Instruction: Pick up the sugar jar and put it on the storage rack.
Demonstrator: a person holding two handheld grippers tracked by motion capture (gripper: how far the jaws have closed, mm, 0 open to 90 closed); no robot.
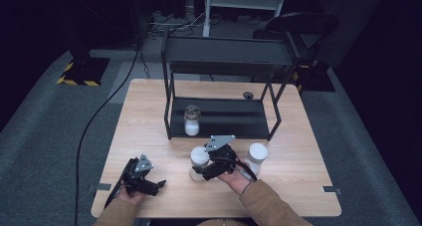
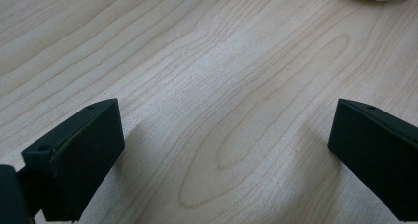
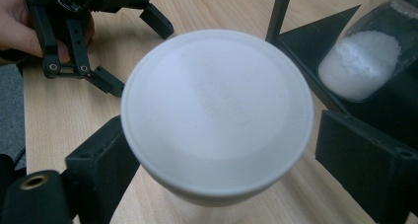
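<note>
White-lidded jar [image 3: 217, 115] stands on the wooden surface [image 1: 149, 111] between the right hand-held gripper [image 1: 211, 169]'s part-open jaws, not clamped. Left hand-held gripper [image 1: 144, 183] at eight o'clock gapes empty. At twelve, the black rack [image 1: 224, 61] holds a glass jar [image 1: 192, 120] of white powder.

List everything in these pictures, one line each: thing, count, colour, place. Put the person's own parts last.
white-lidded jar: one, white, on the table in front of the rack, between the right gripper's jaws.
second white-lidded jar: one, white, on the table to the right of the first.
glass jar: one, clear with white powder and a dark lid, on the rack's lower shelf, left end.
rack: one, black, two shelves, at the table's far middle.
table: one, light wood.
chair: one, dark, behind the table.
left gripper: one, black, jaws wide apart over bare wood, near left.
right gripper: one, black, jaws either side of the jar; contact unclear.
sleeves: two, tan, bottom edge.
</note>
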